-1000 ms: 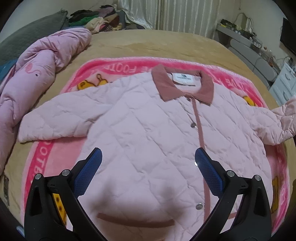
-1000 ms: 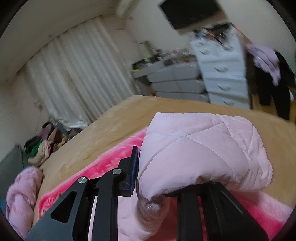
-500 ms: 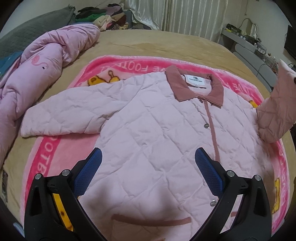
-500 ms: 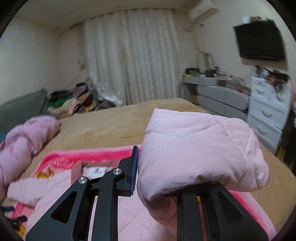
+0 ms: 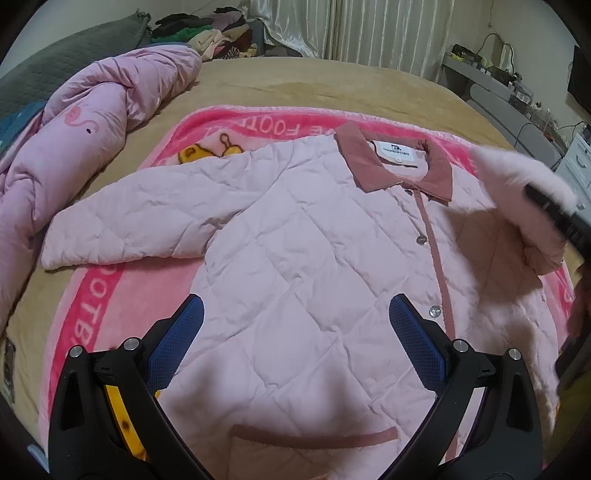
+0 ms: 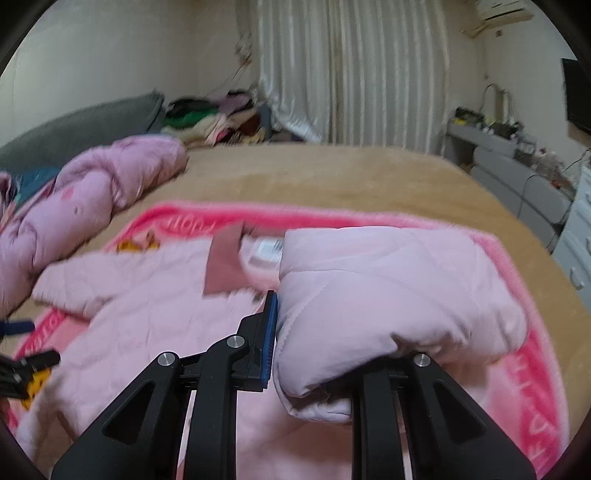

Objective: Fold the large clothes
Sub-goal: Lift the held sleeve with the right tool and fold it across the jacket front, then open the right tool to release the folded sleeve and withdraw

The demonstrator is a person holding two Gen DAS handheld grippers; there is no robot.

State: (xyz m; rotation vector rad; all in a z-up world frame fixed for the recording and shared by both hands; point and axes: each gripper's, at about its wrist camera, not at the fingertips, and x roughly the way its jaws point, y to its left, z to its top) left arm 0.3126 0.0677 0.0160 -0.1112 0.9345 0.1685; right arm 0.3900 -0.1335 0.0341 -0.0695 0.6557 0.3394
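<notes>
A pale pink quilted jacket (image 5: 303,258) with a dusty-rose collar lies face up on a pink blanket (image 5: 92,306) on the bed. Its left sleeve (image 5: 122,225) lies spread out flat. My left gripper (image 5: 295,339) is open and empty, hovering above the jacket's lower front. My right gripper (image 6: 314,332) is shut on the right sleeve's cuff (image 6: 388,295) and holds it lifted above the jacket's right side; the lifted sleeve also shows in the left wrist view (image 5: 517,192), blurred. The sleeve hides the right gripper's right finger.
A rolled pink duvet (image 5: 74,136) lies along the bed's left side. A heap of clothes (image 5: 207,29) sits at the far end by the curtains. A grey bench (image 6: 517,181) and white drawers (image 6: 576,251) stand to the right of the bed.
My right gripper has swung left and inward with the sleeve, now over the jacket's right side. The left gripper has shifted slightly and stays open.
</notes>
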